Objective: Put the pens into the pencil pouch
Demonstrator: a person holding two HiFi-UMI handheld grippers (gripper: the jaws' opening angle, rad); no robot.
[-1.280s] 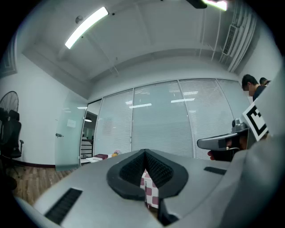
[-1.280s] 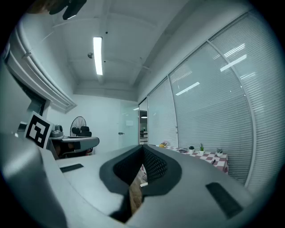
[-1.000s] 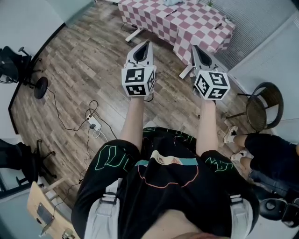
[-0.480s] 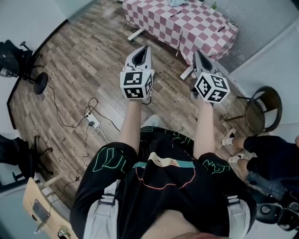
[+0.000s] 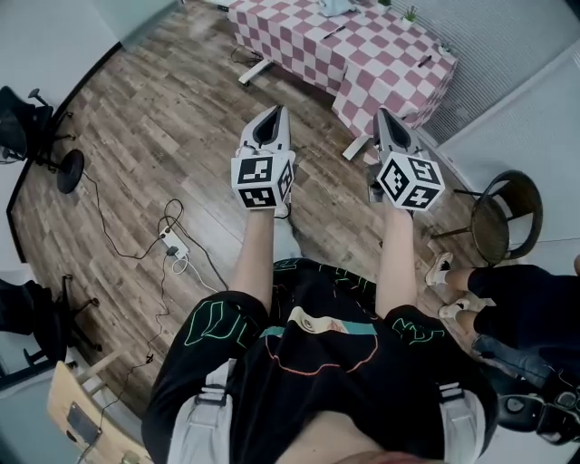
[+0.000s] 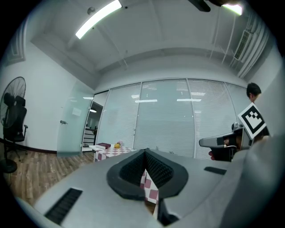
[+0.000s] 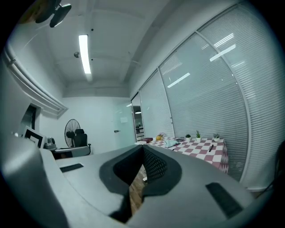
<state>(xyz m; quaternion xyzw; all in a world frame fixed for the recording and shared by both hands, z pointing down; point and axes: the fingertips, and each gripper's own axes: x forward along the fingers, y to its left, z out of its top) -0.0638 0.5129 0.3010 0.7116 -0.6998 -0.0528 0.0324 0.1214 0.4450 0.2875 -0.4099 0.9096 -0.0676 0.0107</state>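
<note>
The table [image 5: 362, 50] with a pink-and-white checked cloth stands across the room at the top of the head view. Two dark pens [image 5: 334, 30] [image 5: 423, 61] lie on it, and a pale blue pouch [image 5: 337, 7] at its far edge. My left gripper [image 5: 276, 113] and right gripper [image 5: 382, 116] are held out level side by side over the wood floor, well short of the table, both shut and empty. The right gripper view shows its shut gripper [image 7: 143, 149], the table [image 7: 200, 149], a pen [image 7: 211, 148] and the pouch [image 7: 171, 143]. The left gripper view shows its shut gripper [image 6: 144, 153].
A round dark chair [image 5: 507, 213] and a seated person's legs [image 5: 507, 290] are at the right. A power strip with cables [image 5: 172, 240] lies on the floor at the left, beyond it an office chair [image 5: 32, 122]. A wooden chair [image 5: 82, 417] stands behind me at lower left.
Both grippers have sunk a little, sliding down in the head view. Their jaws stayed shut and hold nothing.
</note>
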